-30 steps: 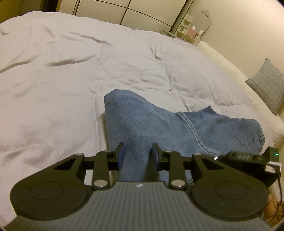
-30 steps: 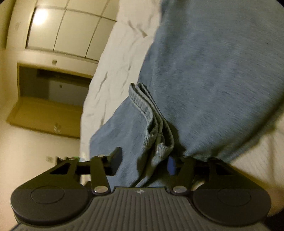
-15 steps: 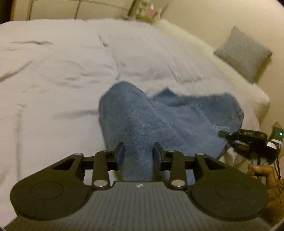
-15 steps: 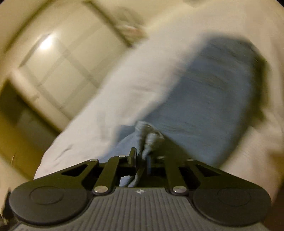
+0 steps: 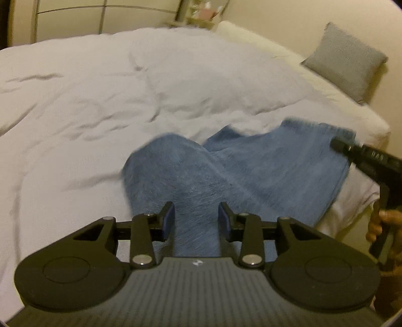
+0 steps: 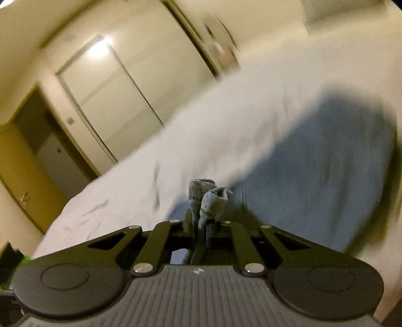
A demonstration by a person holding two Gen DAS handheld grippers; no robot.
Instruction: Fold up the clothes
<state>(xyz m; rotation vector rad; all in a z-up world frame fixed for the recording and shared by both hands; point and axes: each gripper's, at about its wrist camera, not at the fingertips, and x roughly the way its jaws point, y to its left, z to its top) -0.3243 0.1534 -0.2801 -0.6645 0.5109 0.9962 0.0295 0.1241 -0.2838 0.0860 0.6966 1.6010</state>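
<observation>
Blue jeans [image 5: 263, 171] lie on a white bed cover [image 5: 100, 100], one part raised in a hump toward me. My left gripper [image 5: 196, 221] is shut on that thick fold, and denim fills the whole gap between its pads. In the right wrist view my right gripper [image 6: 199, 226] is shut on a bunched denim edge [image 6: 208, 198] that sticks up between its fingers, with the rest of the jeans [image 6: 326, 176] blurred beyond. From the left wrist view, the right gripper [image 5: 338, 144] holds the far right corner of the jeans, with a hand [image 5: 384, 223] on its handle.
A grey pillow [image 5: 349, 60] leans against the wall at the bed's far right. A small dressing table [image 5: 198, 12] stands behind the bed. Pale wardrobe doors [image 6: 113, 95] and a dark doorway [image 6: 50, 156] show in the right wrist view.
The right gripper went from open around the denim edge to shut on it, then rose and rolled. The left gripper moved sideways with its fold. The jeans' back pocket has gone out of sight.
</observation>
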